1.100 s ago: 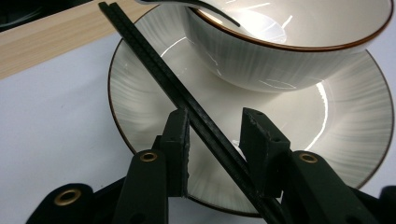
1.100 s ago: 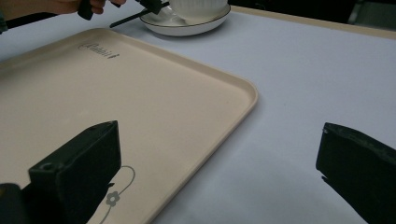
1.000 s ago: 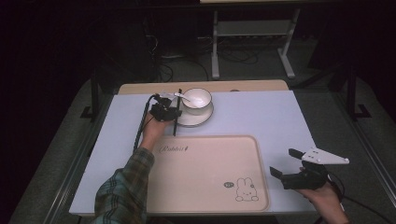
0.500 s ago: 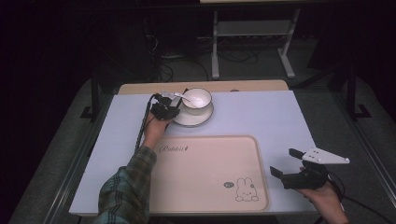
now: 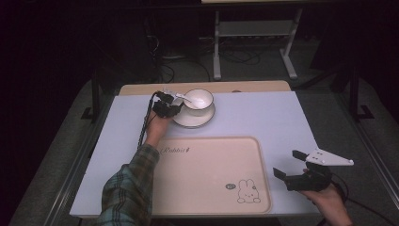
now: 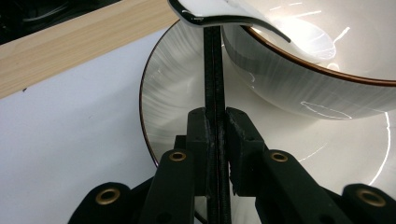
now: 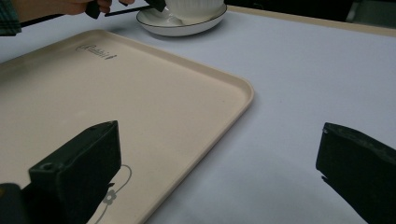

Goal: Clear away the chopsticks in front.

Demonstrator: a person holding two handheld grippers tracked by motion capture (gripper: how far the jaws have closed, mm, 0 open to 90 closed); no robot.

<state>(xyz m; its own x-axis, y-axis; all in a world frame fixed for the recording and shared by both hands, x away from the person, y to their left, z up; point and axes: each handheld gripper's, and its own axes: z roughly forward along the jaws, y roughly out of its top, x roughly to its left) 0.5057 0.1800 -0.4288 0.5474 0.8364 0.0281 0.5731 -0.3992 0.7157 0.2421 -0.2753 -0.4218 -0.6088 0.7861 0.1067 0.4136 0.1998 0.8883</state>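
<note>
left gripper view: your left gripper [image 6: 215, 93] has just been closing and its jaws now pinch the white spoon's [image 6: 233, 18] handle, the spoon lying across the bowl [image 6: 317, 88] rim, bowl on its saucer [image 6: 173, 93] at the table's far edge. risk: a thin edge-on grip, so the spoon may twist or drag the bowl when lifted. right gripper [image 5: 306, 172] idles open beside the tray [image 5: 207, 188].

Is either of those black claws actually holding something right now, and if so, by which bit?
The left gripper has just been closing on the spoon by its handle end. The right gripper holds nothing.
</note>
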